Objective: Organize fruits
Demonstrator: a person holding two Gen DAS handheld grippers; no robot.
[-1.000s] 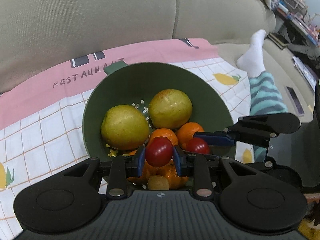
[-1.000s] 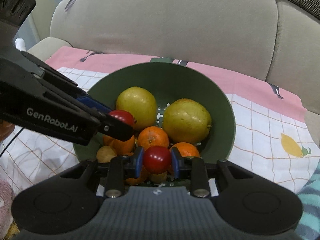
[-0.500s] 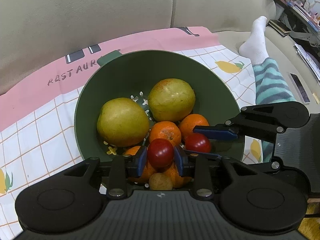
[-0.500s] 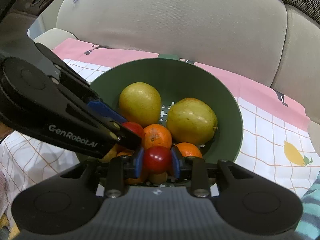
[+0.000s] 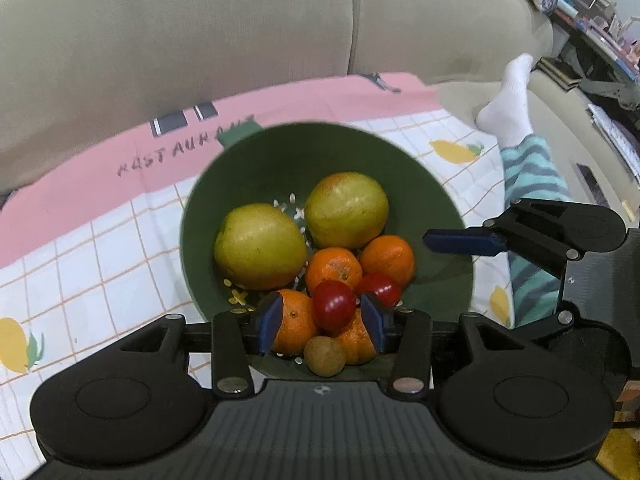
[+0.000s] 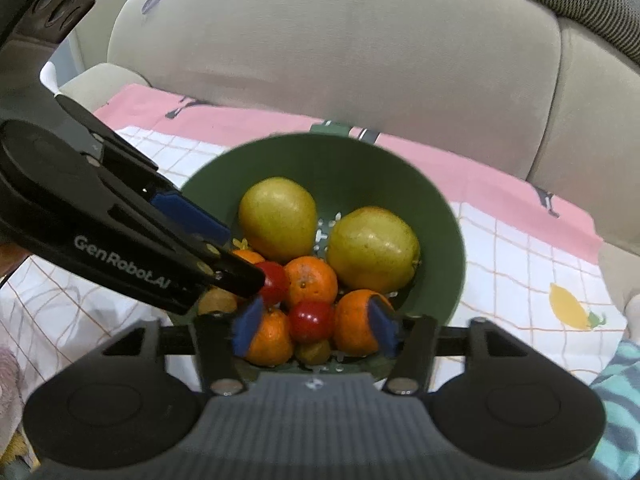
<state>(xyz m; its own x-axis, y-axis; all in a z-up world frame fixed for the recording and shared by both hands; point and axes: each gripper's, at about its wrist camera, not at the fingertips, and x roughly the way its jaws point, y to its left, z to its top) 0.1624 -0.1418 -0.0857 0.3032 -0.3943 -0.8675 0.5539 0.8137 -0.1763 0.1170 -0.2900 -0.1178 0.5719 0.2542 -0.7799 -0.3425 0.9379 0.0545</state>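
Observation:
A green bowl (image 5: pixel 440 208) on the cloth holds two yellow-green pears (image 5: pixel 260 246), several oranges (image 5: pixel 334 266), a small brown fruit (image 5: pixel 325 356) and two red tomatoes. My left gripper (image 5: pixel 323 320) hangs over the bowl's near side, its jaws opening. One tomato (image 5: pixel 333 311) rests on the oranges between its blue pads, clear of both. My right gripper (image 6: pixel 316 328) is also opening, and the other tomato (image 6: pixel 311 320) lies loose between its pads on the pile. In the right wrist view the left gripper's finger (image 6: pixel 188 212) reaches in from the left.
The bowl (image 6: pixel 400 184) stands on a checked cloth (image 5: pixel 100 248) with a pink band, spread over a beige sofa (image 5: pixel 200 40). A person's leg in striped trousers and a white sock (image 5: pixel 516 104) lies to the right of the bowl.
Both grippers were shut on a tomato each. Their jaws have spread and both tomatoes now rest on the oranges in the bowl. Neither hand has shifted much.

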